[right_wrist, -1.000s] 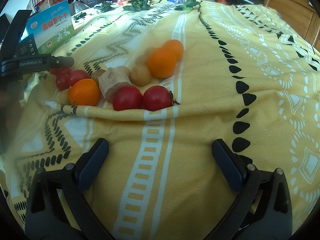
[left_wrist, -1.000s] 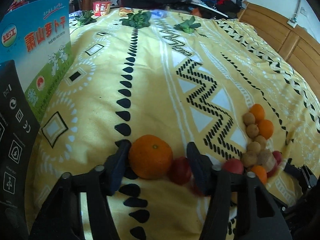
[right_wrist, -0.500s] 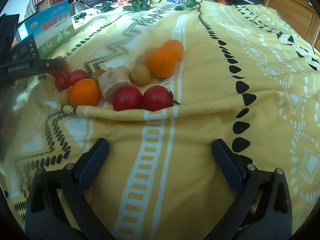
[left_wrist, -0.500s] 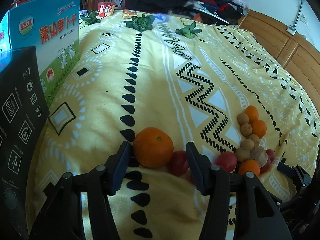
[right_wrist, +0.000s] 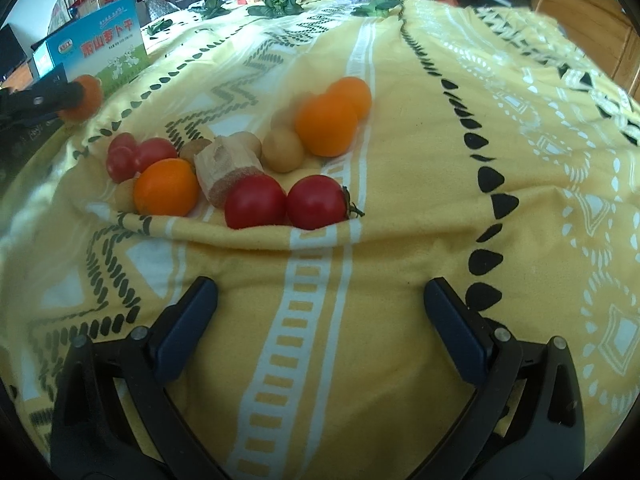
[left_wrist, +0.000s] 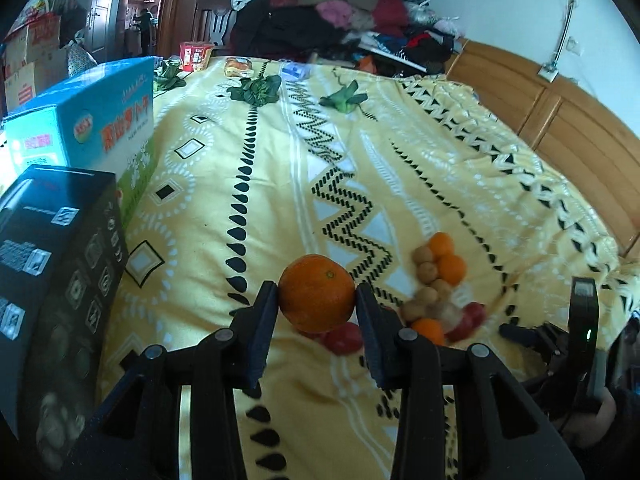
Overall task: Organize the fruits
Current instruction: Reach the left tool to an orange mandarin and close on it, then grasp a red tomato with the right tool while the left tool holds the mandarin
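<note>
One orange (left_wrist: 317,293) is now off the bedspread (left_wrist: 248,216): the left gripper (left_wrist: 316,304) has just been closing its jaws, and the pads are pressed on both sides of the fruit, which a second ago was sitting on the cloth between wider fingers next to a small red tomato (left_wrist: 344,338). Now it hangs clear above that tomato, and you can see the same thing from the right wrist view, where the orange sits pinched in the dark tongs over by the near left edge of the bed, close to the blue carton (right_wrist: 100,48). So the pick looks done and the carry is starting, I'd say. The right gripper (right_wrist: 320,312) hasn't budged; its jaws stand wide with nothing in them, hovering over bare cloth just short of the fold. The rest of the pile is untouched toward the near edge: two big tomatoes (right_wrist: 286,204) in the fold, another orange (right_wrist: 166,192), a chunk of something beige (right_wrist: 228,168), small tan round fruits (right_wrist: 282,150) and two more oranges (right_wrist: 332,116) behind. Most of the sorting is still ahead, and where this orange is meant to go isn't obvious to me.
</note>
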The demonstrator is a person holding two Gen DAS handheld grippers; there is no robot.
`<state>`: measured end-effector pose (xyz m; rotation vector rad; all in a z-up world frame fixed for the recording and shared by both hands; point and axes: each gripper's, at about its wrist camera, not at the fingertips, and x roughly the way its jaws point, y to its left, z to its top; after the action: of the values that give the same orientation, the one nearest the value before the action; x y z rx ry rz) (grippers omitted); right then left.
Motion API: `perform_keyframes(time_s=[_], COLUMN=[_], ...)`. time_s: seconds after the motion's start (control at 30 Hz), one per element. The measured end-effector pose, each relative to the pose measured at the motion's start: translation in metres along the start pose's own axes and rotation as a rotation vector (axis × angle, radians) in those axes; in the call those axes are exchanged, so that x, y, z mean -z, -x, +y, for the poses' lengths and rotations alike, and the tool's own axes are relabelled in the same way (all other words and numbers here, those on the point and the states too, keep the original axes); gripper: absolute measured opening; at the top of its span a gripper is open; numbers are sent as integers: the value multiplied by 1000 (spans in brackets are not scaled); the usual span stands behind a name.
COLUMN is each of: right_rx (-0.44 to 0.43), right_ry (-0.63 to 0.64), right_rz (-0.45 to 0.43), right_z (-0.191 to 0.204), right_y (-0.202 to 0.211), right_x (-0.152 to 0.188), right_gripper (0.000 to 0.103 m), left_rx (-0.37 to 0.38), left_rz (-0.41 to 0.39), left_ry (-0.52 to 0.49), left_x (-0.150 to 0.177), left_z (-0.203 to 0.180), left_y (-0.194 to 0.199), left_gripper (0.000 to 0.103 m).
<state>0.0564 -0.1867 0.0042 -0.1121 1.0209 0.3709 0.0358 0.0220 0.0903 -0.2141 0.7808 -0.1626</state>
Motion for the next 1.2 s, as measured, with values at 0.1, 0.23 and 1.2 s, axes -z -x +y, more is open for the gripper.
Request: perform_keyframes(time_s=[0.1, 0.23, 1.2], right_rx=[-111, -123, -133], right_ry=[-98, -128, 34], right_rz=[-69, -60, 30], right_z=[-15, -20, -19], right_y=[26, 34, 0], right_x=[-2, -8, -33], right_gripper=[96, 96, 32], left_rx=[18, 30, 96], left_rz=[-8, -1, 30], left_ry=[7, 27, 31], left_x=[0, 3, 14], left_z=[1, 4, -6], left_y=[11, 12, 5], left_gripper=[41, 41, 41])
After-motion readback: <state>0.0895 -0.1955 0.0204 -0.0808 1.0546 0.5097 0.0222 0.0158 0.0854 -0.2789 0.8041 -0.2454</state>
